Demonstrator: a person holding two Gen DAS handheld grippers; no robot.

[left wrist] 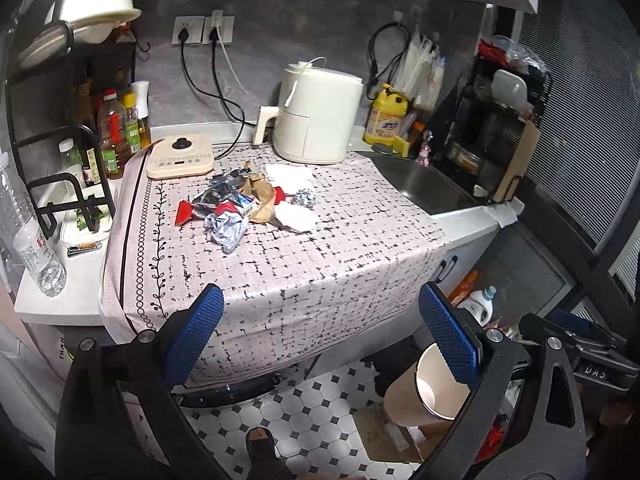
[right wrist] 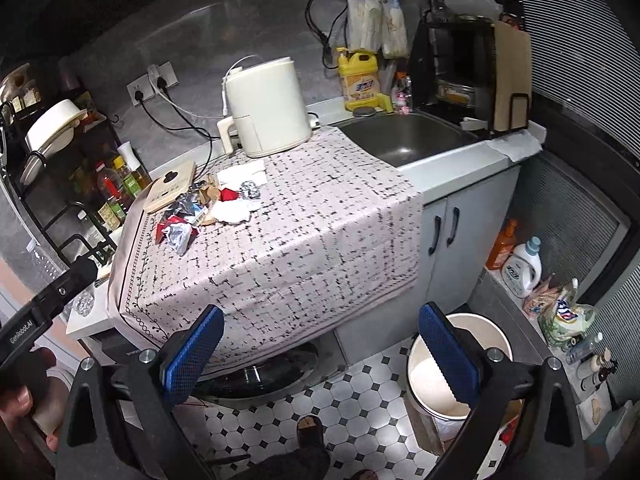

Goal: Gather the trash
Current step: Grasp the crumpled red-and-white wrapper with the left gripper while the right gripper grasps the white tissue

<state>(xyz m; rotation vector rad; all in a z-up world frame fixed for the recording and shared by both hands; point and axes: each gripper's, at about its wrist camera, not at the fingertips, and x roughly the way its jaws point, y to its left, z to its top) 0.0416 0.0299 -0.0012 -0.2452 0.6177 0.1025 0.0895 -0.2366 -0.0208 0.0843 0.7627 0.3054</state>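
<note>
The trash pile lies on the cloth-covered bench, toward its far left part, just in front of the flat beige cooker and the white air fryer. Its long axis runs roughly along the back edge, from a red wrapper at the left end to a foil ball and white tissues at the right. A crumpled silver wrapper juts toward the front edge.

The left tool hangs released, blue pads wide apart and holding nothing, off the bench's front edge and well short of the pile. The right tool is likewise spread and empty, off the front edge.

The cloth between pile and front edge is bare. The sink bounds the right edge. A beige bin stands on the tiled floor below the front right corner.
</note>
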